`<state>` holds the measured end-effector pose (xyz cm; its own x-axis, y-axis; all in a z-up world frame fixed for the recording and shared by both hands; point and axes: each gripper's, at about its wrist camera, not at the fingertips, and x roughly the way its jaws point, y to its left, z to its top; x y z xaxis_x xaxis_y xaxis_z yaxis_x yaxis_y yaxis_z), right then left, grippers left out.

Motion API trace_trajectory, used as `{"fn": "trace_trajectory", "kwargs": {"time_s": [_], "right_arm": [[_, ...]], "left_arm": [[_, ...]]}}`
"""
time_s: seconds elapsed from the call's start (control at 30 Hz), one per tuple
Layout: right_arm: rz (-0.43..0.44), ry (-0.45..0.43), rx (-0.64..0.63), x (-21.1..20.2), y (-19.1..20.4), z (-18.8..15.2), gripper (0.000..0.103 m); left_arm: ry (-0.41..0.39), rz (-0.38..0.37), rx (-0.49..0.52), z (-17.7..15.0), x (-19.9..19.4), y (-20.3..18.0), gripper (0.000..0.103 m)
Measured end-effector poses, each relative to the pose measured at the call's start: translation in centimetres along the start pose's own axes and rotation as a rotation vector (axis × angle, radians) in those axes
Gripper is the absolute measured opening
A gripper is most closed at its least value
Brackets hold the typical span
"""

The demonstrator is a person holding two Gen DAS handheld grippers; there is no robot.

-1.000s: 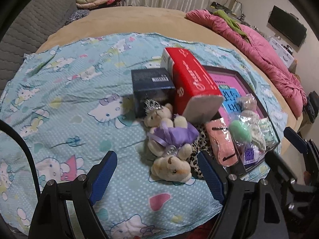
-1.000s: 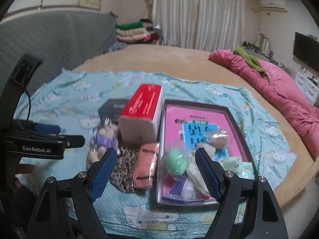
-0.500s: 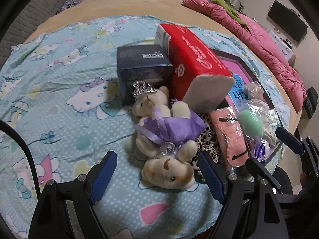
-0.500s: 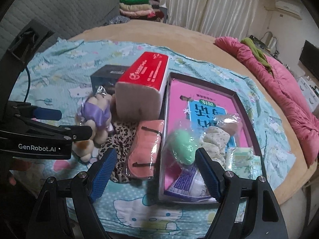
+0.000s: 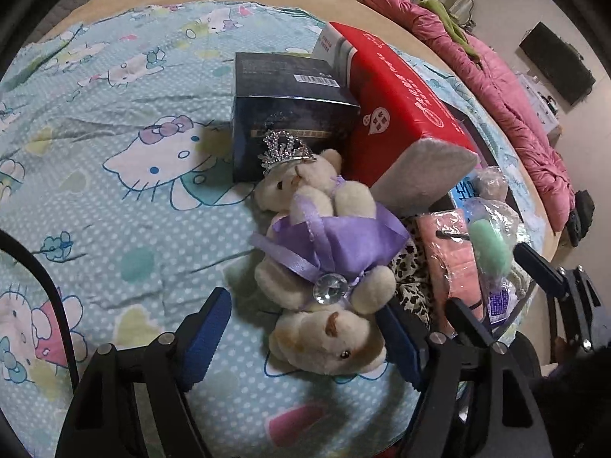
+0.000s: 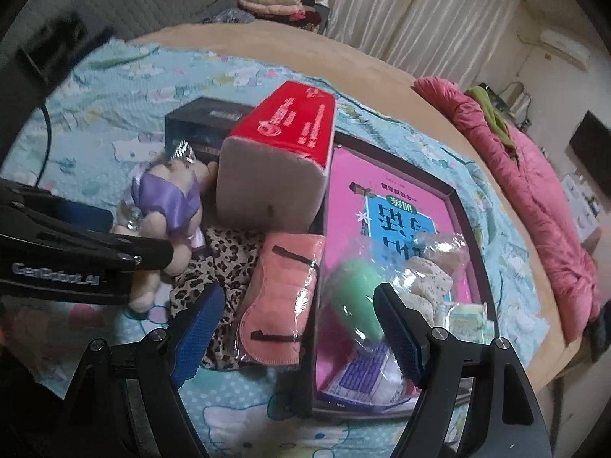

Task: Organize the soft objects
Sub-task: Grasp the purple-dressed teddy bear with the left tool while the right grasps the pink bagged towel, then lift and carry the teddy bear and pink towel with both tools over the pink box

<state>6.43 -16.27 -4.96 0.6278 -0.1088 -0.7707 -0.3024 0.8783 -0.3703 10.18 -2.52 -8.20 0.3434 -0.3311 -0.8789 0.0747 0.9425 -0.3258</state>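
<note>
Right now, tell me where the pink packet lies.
The pink packet lies low at centre in the right wrist view, on the bedspread between the leopard-print cloth and the dark tray, below the red tissue pack.

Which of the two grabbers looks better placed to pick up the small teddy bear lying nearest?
Left. The small teddy bear lies between the left gripper's closing jaws, while the right gripper hovers open over the pink packet.

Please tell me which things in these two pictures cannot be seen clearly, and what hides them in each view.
- Leopard cloth: mostly covered by the pink packet and the plush bears, both views.
- Dark box, right view: hidden behind the red tissue pack.
- Book in the tray: lower part under plastic bags.
- Left tongs: closing, plush bear between them; contact unclear.
</note>
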Motion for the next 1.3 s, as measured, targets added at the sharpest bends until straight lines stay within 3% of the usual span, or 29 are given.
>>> {"fn": "trace_trajectory", "kwargs": {"time_s": [0.23, 0.4, 0.5, 0.7, 0.8, 1.3], "right_arm": [[-0.065, 0.034, -0.076, 2.1, 1.4, 0.4, 0.078], [-0.069, 0.057, -0.093, 3.3, 1.6, 0.6, 0.052], [-0.038, 0.058, -0.056, 3.5, 0.9, 0.5, 0.043], [0.132, 0.039, 0.128, 2.6, -2.4, 0.3, 0.040], [0.208, 0.013, 0.185, 1.9, -3.3, 0.0, 0.040], [0.274, -0.070, 0.189, -0.6, -2.9, -0.1, 0.039]], "left_arm": [[-0.002, -0.038, -0.024, 0.0, -0.4, 1.1, 0.077], [0.007, -0.040, -0.007, -0.1, -0.1, 0.7, 0.077], [0.009, -0.040, 0.000, -0.2, 0.1, 0.5, 0.075], [0.006, -0.059, 0.010, -0.2, 0.6, -0.7, 0.065], [-0.002, -0.090, 0.001, -0.3, 0.4, -0.7, 0.054], [-0.065, -0.129, -0.005, -1.0, -1.3, -0.4, 0.048]]}}
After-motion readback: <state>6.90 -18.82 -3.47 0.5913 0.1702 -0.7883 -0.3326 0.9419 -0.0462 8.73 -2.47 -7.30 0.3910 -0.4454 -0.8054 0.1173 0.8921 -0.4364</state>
